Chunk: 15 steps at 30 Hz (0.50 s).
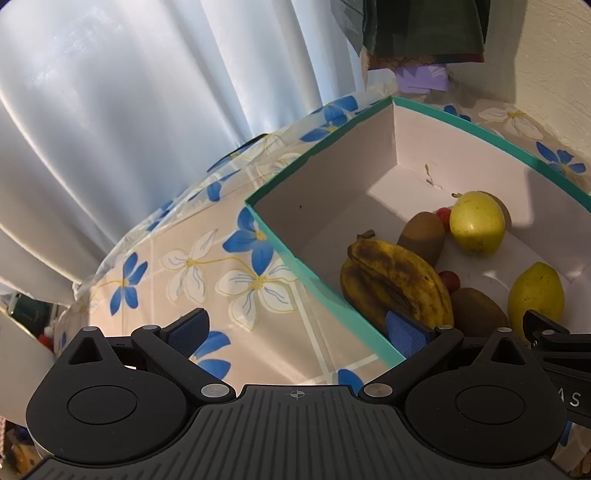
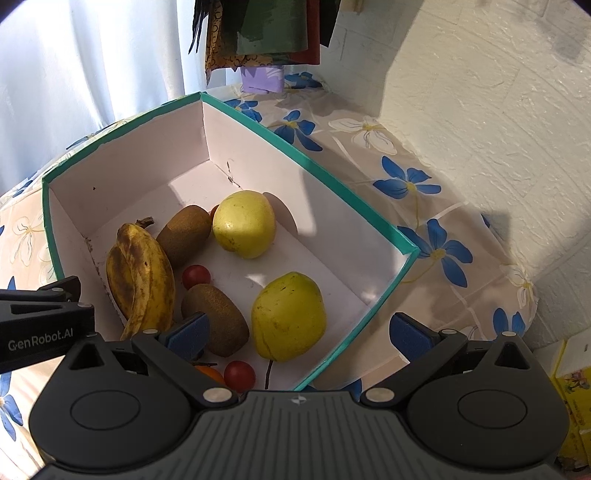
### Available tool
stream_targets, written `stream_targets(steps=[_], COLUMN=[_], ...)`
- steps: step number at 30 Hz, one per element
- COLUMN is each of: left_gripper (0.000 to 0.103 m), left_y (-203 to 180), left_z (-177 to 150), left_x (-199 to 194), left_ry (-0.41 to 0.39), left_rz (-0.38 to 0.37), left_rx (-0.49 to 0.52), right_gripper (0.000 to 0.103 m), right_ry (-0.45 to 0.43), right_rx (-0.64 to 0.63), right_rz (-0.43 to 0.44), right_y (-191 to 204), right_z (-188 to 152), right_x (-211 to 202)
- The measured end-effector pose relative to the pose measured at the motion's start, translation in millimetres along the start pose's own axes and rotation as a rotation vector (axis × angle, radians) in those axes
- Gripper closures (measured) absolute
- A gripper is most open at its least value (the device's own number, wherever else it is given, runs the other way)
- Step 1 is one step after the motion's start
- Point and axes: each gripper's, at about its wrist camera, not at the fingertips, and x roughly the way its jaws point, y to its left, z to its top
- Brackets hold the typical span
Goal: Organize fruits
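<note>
Fruits lie in box (image 2: 354, 206): bananas (image 2: 142, 273), two kiwis (image 2: 216, 319), two yellow fruits (image 2: 288, 315), small red ones (image 2: 195, 277); left gripper (image 1: 297, 332) and right gripper (image 2: 299, 332) both fingers apart, empty; task looks nearly finished; no fruit seen on tablecloth (image 1: 192, 258)

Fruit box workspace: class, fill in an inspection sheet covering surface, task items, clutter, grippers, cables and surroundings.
Surface: floral tablecloth on the table.
Task items: teal-edged box holds bananas, two kiwis, two yellow fruits, small red fruits; an orange one is partly hidden.
Clutter: nothing seen on the cloth.
Grippers: left gripper and right gripper, jaws open, empty.
Cables: nothing seen.
Surroundings: white curtain, textured wall, hanging fabrics.
</note>
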Motion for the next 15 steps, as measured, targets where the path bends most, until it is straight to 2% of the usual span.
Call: stream_targets(steps=[15], left_gripper=[0.000], left_y=[-0.5], left_z=[-0.4], left_x=[0.7], left_ry=[-0.001], left_rz=[0.000], left_rx=[0.002], right_gripper=[0.000], right_ry=[-0.001], right_rx=[-0.003], right_rz=[0.001], right_y=[-0.2], right_z=[1.1], right_x=[1.3])
